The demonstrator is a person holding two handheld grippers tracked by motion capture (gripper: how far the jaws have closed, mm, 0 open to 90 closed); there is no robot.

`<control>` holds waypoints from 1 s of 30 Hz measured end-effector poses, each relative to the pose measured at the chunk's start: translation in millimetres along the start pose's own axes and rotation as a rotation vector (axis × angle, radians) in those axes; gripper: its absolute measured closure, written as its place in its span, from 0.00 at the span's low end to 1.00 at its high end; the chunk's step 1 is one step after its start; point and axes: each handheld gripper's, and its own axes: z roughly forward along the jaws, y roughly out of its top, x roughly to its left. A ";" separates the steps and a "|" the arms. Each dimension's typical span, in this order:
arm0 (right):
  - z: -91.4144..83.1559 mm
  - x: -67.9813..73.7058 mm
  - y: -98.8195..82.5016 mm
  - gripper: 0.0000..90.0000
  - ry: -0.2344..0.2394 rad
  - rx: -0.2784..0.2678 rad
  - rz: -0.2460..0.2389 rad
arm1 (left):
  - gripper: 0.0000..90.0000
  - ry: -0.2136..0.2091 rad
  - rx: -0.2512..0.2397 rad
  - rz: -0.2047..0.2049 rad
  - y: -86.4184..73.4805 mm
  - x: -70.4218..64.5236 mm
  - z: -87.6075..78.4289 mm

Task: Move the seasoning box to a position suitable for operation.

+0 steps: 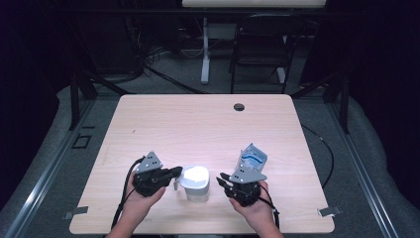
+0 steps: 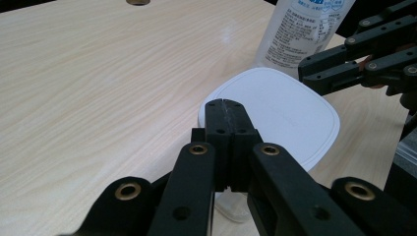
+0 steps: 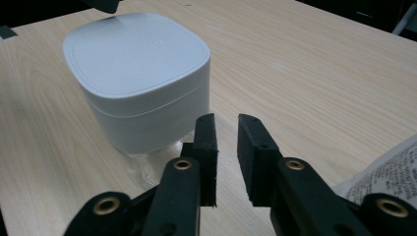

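A white, square plastic container with rounded corners and a flat lid (image 1: 194,182) stands on the pale wood-grain bench (image 1: 198,124), close to the near edge and about midway between the near-left and near-right corners. Under its base, the right gripper view shows a bit of clear, crinkled film (image 3: 140,164) lying on the bench.

The left tongs (image 1: 174,173) come in from the container's left side, held level, with the tips right at its upper left edge. In the left gripper view the two black jaws are pressed flat together with no gap, their tips just over the rim of the white lid (image 2: 275,115); whether they pinch anything there cannot be told.

The right tongs (image 1: 224,178) lie just to the right of the container, pointing at it but apart from it. In the right gripper view its jaws stand a narrow slot apart, with only bare bench between them and nothing gripped; the container's side wall (image 3: 147,123) sits just beyond the left jaw.

A translucent plastic pouch with a blue-and-white printed label (image 1: 251,159) rises beside the right hand (image 1: 252,206), leaning toward the far right of the bench; its printed corner (image 3: 383,172) is at the lower right of the right gripper view, and its labelled face (image 2: 305,29) stands behind the container in the left gripper view.
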 end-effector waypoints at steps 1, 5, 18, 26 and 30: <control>-0.2 0.4 0.0 0.91 0.002 0.000 -0.001 | 1.00 -0.002 -0.001 0.001 -0.5 -0.4 0.9; -1.1 1.0 0.6 0.95 0.009 0.005 -0.004 | 1.00 -0.003 -0.004 0.006 -1.5 -1.6 2.2; 1.7 8.4 1.9 1.00 0.045 0.029 -0.024 | 1.00 0.001 -0.005 0.011 -2.6 -2.6 1.8; 6.2 15.5 1.7 1.00 0.066 0.032 -0.042 | 1.00 -0.002 -0.013 0.002 -3.5 -2.2 1.7; 8.6 19.4 1.5 1.00 0.075 0.033 -0.057 | 1.00 -0.002 -0.013 0.003 -3.5 -2.3 1.7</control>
